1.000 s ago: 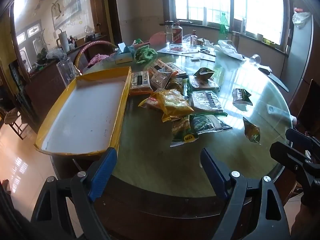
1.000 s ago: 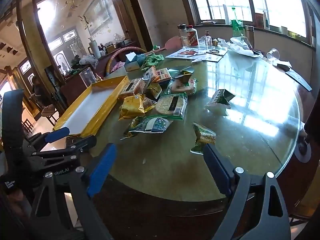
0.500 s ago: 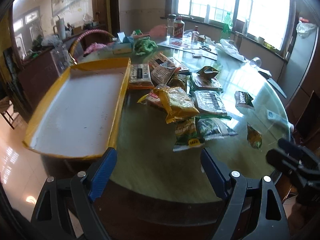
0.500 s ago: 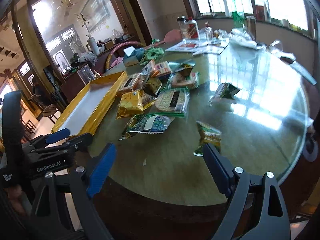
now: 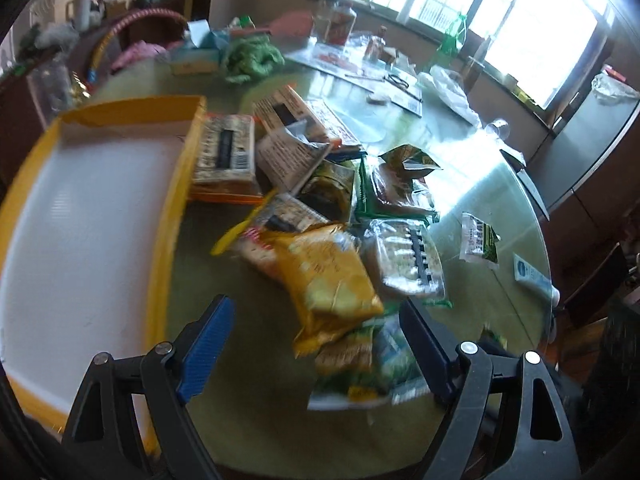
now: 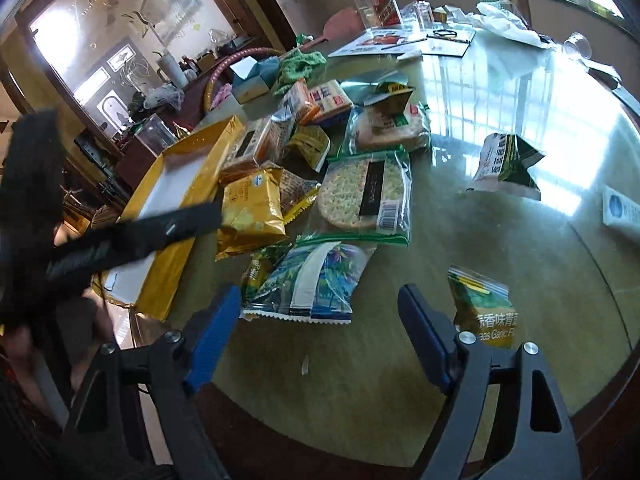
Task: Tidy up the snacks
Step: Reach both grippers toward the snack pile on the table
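A pile of snack packets lies on the round glass table (image 6: 500,240), beside a yellow tray (image 5: 172,216) with a white floor and nothing in it. My left gripper (image 5: 316,344) is open just short of a yellow bag (image 5: 328,280) and blurred green packets (image 5: 360,368). My right gripper (image 6: 320,336) holds nothing and its jaws are closing. A blue-and-white packet (image 6: 316,280) lies just ahead of them. A green pea packet (image 6: 480,304) sits beside its right finger. A blurred black finger (image 6: 140,232) of the left gripper crosses the tray (image 6: 200,164).
A cracker pack (image 6: 366,196), a white-green packet (image 6: 506,164) and a white tube (image 6: 624,212) lie further out. At the far side are a tissue box (image 6: 250,80), a green cloth (image 6: 300,66), bottles (image 6: 384,4) and papers (image 6: 404,42). The table's dark rim runs under both grippers.
Both grippers have moved in over the table toward the snack pile and tipped downward. The left one swung toward the yellow bag. The right jaws stand slightly narrower.
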{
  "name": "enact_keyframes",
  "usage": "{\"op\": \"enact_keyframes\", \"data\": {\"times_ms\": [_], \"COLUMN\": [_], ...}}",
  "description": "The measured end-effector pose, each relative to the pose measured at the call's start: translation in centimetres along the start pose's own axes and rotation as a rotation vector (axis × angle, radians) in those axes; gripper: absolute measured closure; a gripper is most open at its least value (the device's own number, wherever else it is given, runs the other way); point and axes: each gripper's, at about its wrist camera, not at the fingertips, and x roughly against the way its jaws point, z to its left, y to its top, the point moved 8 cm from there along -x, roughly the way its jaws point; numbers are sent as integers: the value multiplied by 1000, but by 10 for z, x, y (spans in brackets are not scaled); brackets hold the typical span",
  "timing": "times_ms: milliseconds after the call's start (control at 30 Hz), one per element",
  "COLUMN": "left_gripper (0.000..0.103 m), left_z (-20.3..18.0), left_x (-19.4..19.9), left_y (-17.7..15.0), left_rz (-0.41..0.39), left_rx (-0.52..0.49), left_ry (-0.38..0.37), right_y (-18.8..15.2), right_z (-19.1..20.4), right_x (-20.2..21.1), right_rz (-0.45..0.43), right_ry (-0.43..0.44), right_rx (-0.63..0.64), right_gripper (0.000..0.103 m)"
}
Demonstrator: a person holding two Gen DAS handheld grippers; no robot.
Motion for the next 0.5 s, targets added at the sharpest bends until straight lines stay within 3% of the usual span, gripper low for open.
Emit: {"op": "enact_keyframes", "data": {"times_ms": [133,200,267,300,367,500], "left_gripper": [23,29,46,47,56,60], "left_z": [-10,-13,-9,-3,1,10], "left_x": [-22,-32,-38,-37,-33,-19], "left_y": [7,6,-1,-5,-7,-8], "left_rz": [62,88,134,163,160,128], "left_rx": [2,-15,-23,-28,-26,-23], "left_ry": [-15,6,34,38,33,12], "right_y": [-3,-2,0,-1,3,11], "right_z": [-6,-8,-8,-8,-6,0], "right_x": [-2,-2,-3,-2,-5,-12], "right_rz": [19,24,20,26,22,26], "right_ry": [-30,-40,-36,-43,-34,-36], "right_rx": [4,5,11,15,18,24], "right_gripper": [21,21,21,21,21,21]}}
